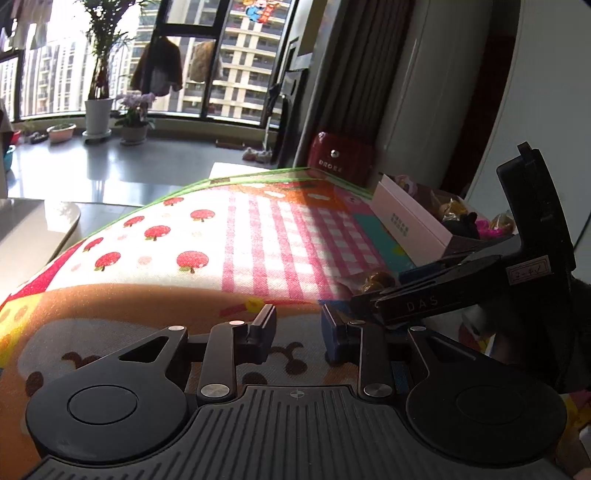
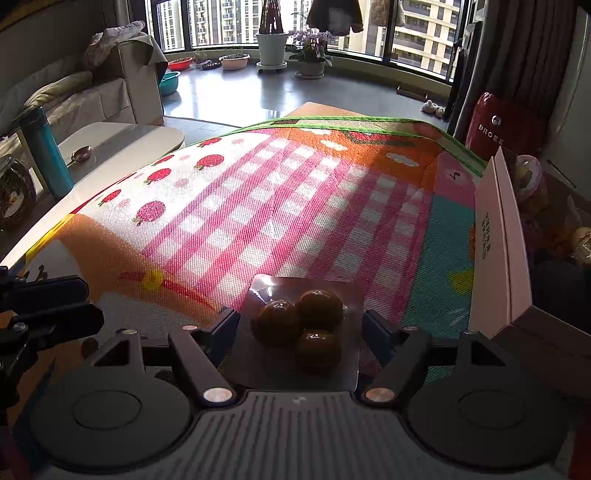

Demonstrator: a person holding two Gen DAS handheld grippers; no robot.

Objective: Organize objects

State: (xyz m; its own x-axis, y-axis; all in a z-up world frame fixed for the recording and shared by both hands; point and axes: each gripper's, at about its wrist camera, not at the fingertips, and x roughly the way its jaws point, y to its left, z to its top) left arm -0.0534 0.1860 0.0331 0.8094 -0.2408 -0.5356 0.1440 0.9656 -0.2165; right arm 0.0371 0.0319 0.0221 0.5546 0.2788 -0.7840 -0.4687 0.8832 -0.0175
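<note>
R of packet (image 2: 301, 328): pink box (image 2: 498, 251), red case (image 2: 493, 127) behind.

Light: daylight from windows (image 2: 295, 22), overexposed | Glare: sunlit band across patterned mat (image 1: 236, 236); floor (image 2: 280, 96) reflective | Shadow: near foreground and right side of both views dim | Distortion: strong fisheye curvature at edges | Focus: centre sharp, periphery soft

Patterned mat (image 2: 295, 192) carries chocolate packet (image 2: 306, 328), pink box (image 2: 495, 251).
</note>
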